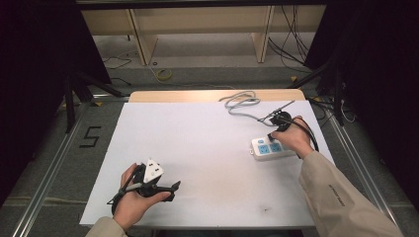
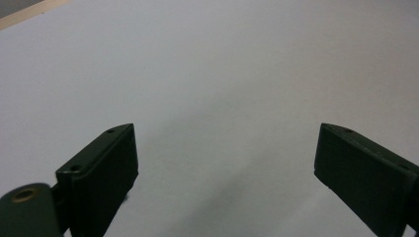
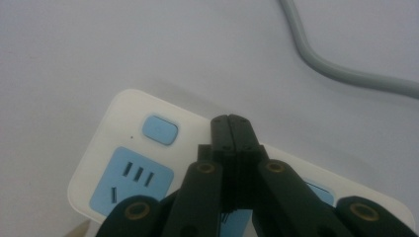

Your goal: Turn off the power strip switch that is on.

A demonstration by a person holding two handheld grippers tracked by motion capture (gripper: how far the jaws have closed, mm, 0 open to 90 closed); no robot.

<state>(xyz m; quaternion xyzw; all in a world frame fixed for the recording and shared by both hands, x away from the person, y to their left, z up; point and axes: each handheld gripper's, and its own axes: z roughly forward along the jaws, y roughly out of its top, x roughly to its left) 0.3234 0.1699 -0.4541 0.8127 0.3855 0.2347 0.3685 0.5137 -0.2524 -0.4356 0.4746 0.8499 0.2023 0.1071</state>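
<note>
A white power strip point(image 1: 268, 147) with light blue socket faces is seen lying flat on the white table point(image 1: 207, 148), toward its right side and a little past the middle in depth. A grey cord point(image 1: 242, 104) is seen looping on the table beyond it, toward the far edge, where a strip of bare wood is left uncovered by the white surface. The right gripper point(image 1: 274, 132) is held in the person's right hand point(image 1: 295, 137) directly over the strip, its tips pointed down at the strip's top face. In the right gripper view its jaws are pressed together with nothing pinched between them, and the right gripper point(image 3: 232, 123) is placed just beside the blue push button point(image 3: 160, 130), above a blue socket face point(image 3: 131, 181); whether the tips actually touch the strip's casing cannot be told. The left gripper point(image 1: 174, 189) is held in the left hand point(image 1: 132, 200) well apart from the strip, near the table's front left corner, close above the surface. In the left gripper view its jaws are spread wide, and only bare white table is seen between them.
</note>
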